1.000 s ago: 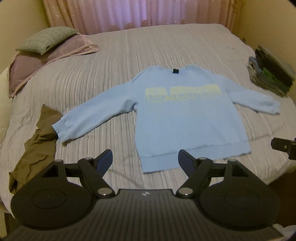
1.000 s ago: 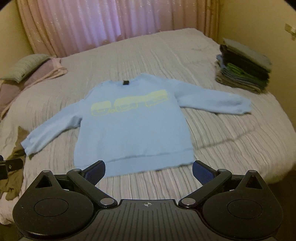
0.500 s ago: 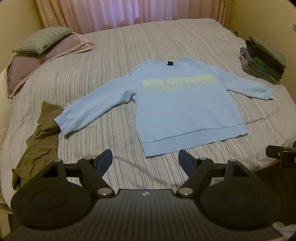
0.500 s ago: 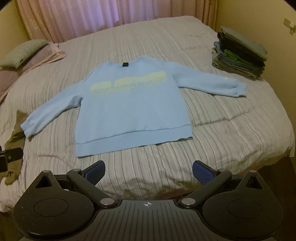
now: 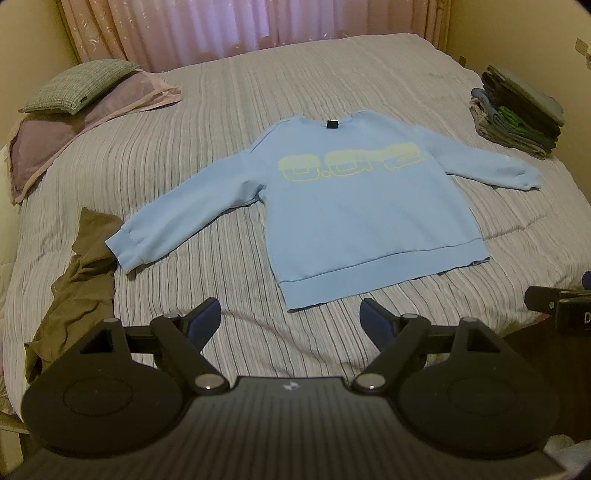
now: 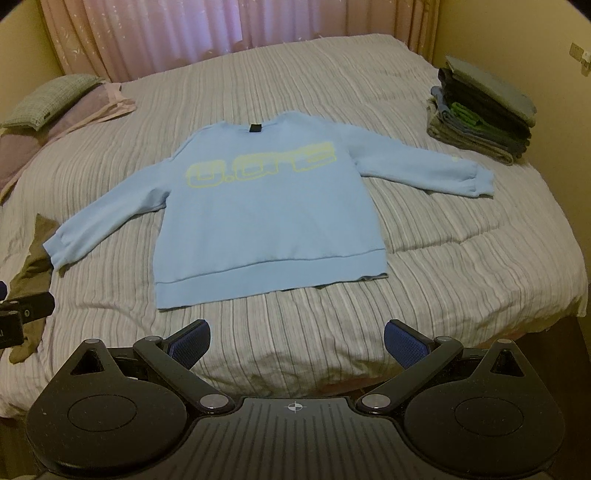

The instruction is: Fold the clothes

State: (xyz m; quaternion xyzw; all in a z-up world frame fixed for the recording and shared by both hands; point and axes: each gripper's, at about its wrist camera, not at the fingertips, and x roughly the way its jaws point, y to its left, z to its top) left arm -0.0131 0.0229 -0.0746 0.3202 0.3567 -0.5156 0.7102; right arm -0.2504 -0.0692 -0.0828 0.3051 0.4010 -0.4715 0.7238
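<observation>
since a second ago both views have pulled back from the bed (image 5: 280, 92): the light blue sweatshirt (image 5: 365, 221) sits higher and further off in the pictures, with a strip of striped cover between its hem and the claws, and the pile of folded clothes (image 5: 517, 122) shows more fully at the right edge. the sweatshirt itself lies as it did. the left claw (image 5: 290, 319) has just been opening a little further; its jaws stand spread wide with nothing between them, only bedcover behind. the right claw (image 6: 297, 341) is spread wide too and grips nothing.

the sweatshirt lies flat, front up, near the middle of the bed. its long axis through the body runs from the hem, nearest the claws, to the collar, which points toward the curtain (image 6: 221, 29). both sleeves are stretched out sideways, the left cuff close to a crumpled olive garment (image 5: 81, 277).
</observation>
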